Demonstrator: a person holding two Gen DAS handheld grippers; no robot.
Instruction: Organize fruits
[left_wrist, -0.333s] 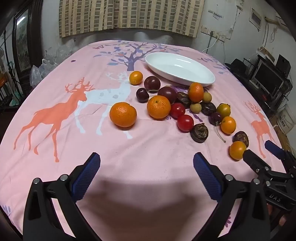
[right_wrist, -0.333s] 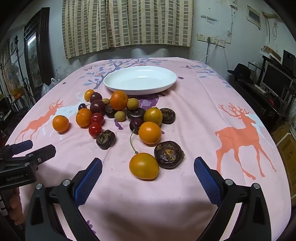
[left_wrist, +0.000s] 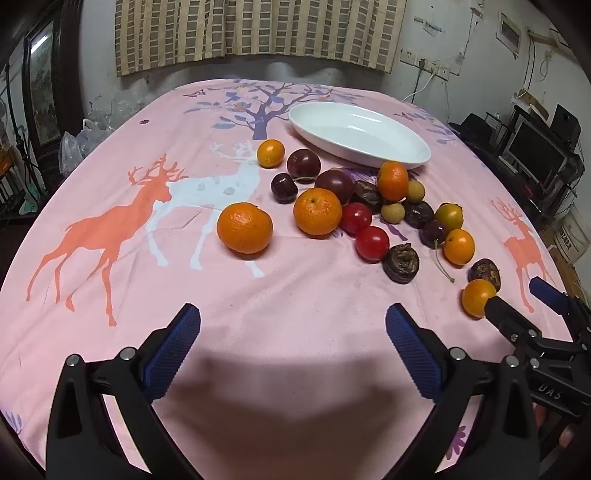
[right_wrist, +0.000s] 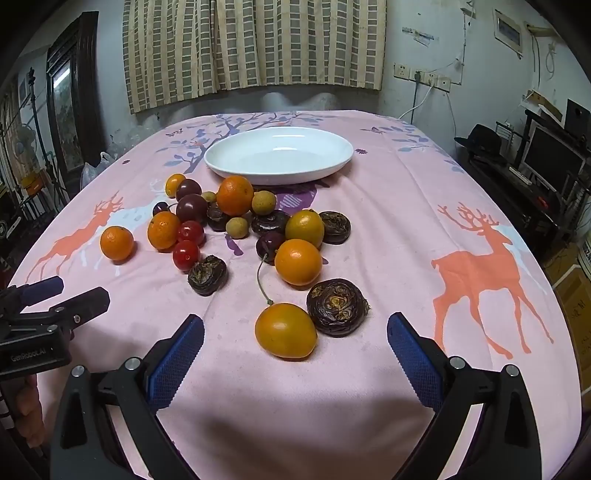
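With nothing yet in the white oval dish (right_wrist: 279, 155), the fruits lie loose on the pink tablecloth (right_wrist: 406, 221) just on the near side of it, so the dish is judged the collecting place. Right gripper (right_wrist: 295, 354) hangs with jaws spread wide and empty, lined up on the orange-yellow fruit (right_wrist: 285, 330) nearest it, the piece farthest from the dish, which touches a dark wrinkled fruit (right_wrist: 337, 307). Left gripper (left_wrist: 291, 350) is likewise released and empty, low over bare cloth, well short of the mandarin (left_wrist: 244, 228) on the dish's near-left.
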